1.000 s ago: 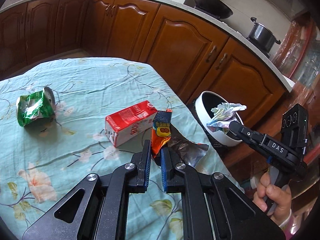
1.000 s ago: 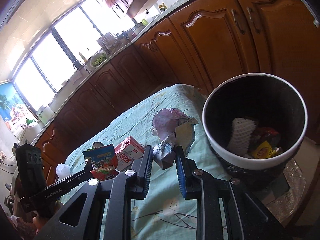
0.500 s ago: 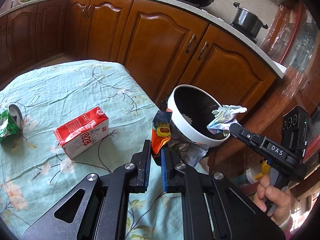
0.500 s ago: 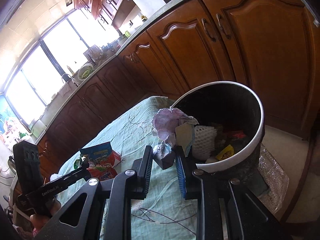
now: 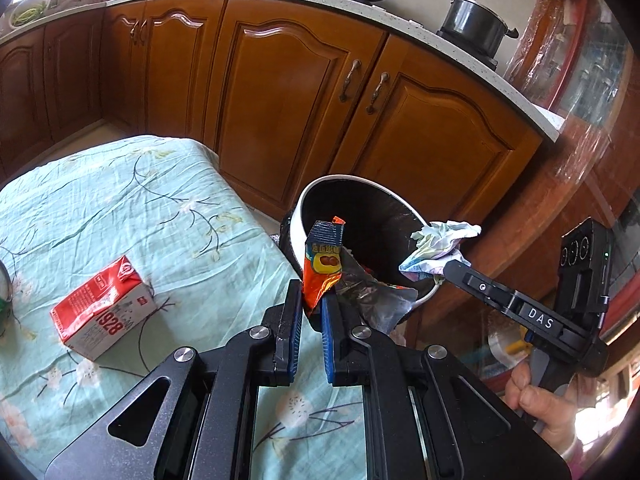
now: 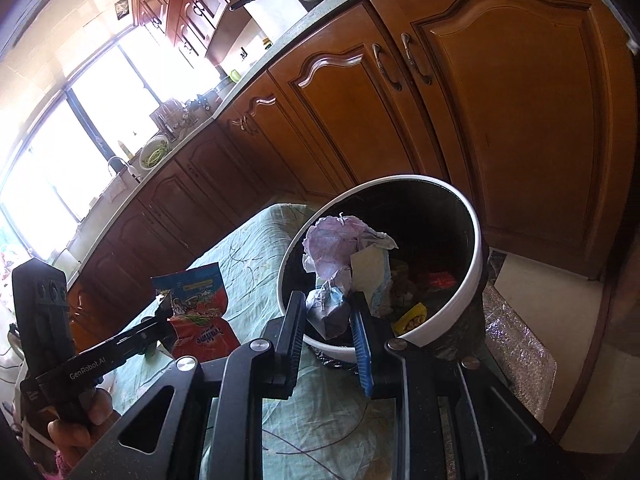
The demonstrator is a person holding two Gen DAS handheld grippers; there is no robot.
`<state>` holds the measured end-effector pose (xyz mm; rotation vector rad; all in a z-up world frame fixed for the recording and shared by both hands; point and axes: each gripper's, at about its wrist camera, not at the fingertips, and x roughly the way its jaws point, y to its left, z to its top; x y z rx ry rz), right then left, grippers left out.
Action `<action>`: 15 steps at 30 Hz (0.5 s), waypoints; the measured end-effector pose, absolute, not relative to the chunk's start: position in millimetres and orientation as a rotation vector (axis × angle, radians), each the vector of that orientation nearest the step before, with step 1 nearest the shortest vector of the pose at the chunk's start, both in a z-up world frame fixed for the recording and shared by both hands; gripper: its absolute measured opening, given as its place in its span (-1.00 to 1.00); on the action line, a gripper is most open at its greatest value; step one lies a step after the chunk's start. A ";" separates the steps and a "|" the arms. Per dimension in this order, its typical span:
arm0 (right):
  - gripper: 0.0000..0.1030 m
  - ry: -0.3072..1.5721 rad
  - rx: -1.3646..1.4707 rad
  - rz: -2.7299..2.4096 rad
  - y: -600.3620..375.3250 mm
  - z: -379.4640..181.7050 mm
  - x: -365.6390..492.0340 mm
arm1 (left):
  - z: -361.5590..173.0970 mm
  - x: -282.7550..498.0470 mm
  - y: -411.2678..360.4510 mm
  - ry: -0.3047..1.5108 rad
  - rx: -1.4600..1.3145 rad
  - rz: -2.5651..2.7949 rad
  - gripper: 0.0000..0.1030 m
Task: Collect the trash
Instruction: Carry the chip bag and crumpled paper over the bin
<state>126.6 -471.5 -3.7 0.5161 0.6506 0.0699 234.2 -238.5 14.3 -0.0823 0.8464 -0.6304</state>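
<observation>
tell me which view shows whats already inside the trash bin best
The right wrist view. It looks down into the trash bin, showing wrappers at the bottom. In the left wrist view the bin shows mostly dark wall, partly blocked by the held snack wrapper.

Surface: a table [image 5: 120, 200] covered by a pale green cloth printed with dark branches and light blossoms, its far corner rounded.
On the cloth: a red and white carton [image 5: 105, 307] lying on its side, with "1928" printed on the side wall.
Left edge of the cloth: a sliver of a green and silver thing [image 5: 4, 290], mostly cut off by the frame.
Beside the table: wooden floor [image 5: 100, 130] in front of brown cabinets [image 5: 280, 92].
</observation>
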 end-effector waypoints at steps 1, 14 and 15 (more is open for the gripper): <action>-0.55 0.651 0.516 0.067 -473.0 -4.3 127.2 | 14.2 235.3 -241.8 0.846 -0.076 -0.633 -0.84; -0.54 0.672 0.489 0.015 -488.3 -4.7 136.8 | 12.6 259.2 -286.3 0.854 0.011 -0.640 -0.84; -0.54 0.678 0.486 0.010 -489.3 -4.9 138.7 | 12.6 261.6 -289.8 0.855 0.017 -0.640 -0.84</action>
